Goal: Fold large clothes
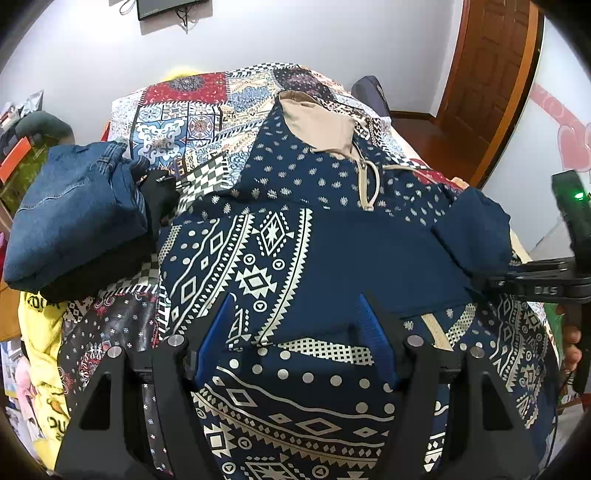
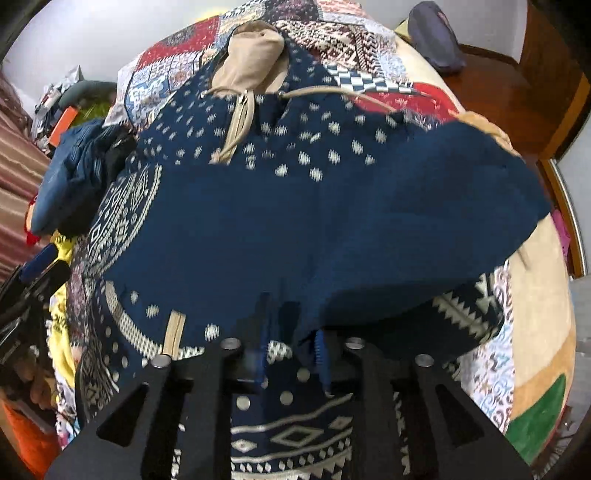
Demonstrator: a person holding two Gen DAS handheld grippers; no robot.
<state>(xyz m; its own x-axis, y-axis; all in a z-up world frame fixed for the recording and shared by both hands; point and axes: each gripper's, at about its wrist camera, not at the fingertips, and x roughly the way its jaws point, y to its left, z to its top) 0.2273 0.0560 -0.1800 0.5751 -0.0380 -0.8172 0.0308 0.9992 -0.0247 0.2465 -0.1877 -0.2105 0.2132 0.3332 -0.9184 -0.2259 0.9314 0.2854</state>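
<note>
Hoodie sleeve (image 2: 332, 229) between right hand-held gripper (image 2: 291, 350) fingers.

We look across a bed (image 1: 177, 122) under a patchwork spread (image 1: 192, 107) of red, blue and cream squares, set against a plain pale wall (image 1: 295, 40). A dark screen (image 1: 170, 9) hangs high on that wall, its cables dangling beneath. To the right stands a brown wooden door (image 1: 491, 77), above a polished reddish floor (image 1: 436, 140). Pink heart decorations (image 1: 569, 136) mark the wall beside the door. On the left we see a cluttered corner with an orange box (image 1: 14, 158). Striped fabric, perhaps a curtain (image 2: 16, 177), closes the far left of the right-hand view.
</note>
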